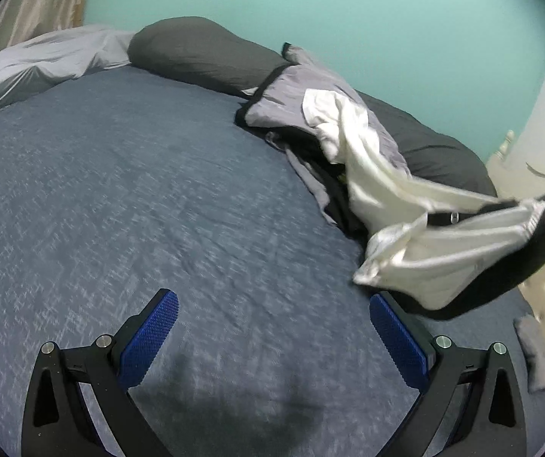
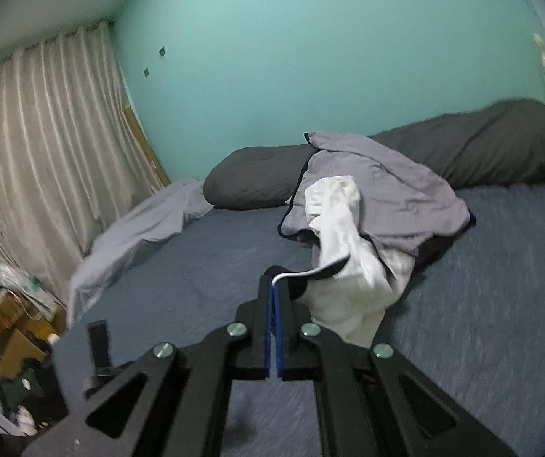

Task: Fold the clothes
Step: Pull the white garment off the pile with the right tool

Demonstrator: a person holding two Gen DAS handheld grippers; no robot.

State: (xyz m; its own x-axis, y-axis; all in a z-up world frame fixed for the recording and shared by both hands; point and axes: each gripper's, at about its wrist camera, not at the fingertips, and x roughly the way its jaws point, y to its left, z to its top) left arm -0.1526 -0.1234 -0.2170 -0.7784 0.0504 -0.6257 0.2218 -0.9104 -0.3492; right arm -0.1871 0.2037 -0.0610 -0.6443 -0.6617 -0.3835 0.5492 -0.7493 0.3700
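Your right gripper, clamped on the white garment, stretches it lengthwise back toward the grey pile; your left gripper stands apart, empty.

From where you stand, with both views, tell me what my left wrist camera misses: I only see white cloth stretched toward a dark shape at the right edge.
Observer: That dark shape is the right gripper, shut on the white garment's edge.
Operator: Say where the garment comes from.
Observer: It trails back to a grey garment heaped on the bed.
Operator: Report my own gripper.
Observer: The left gripper is open, holding nothing.
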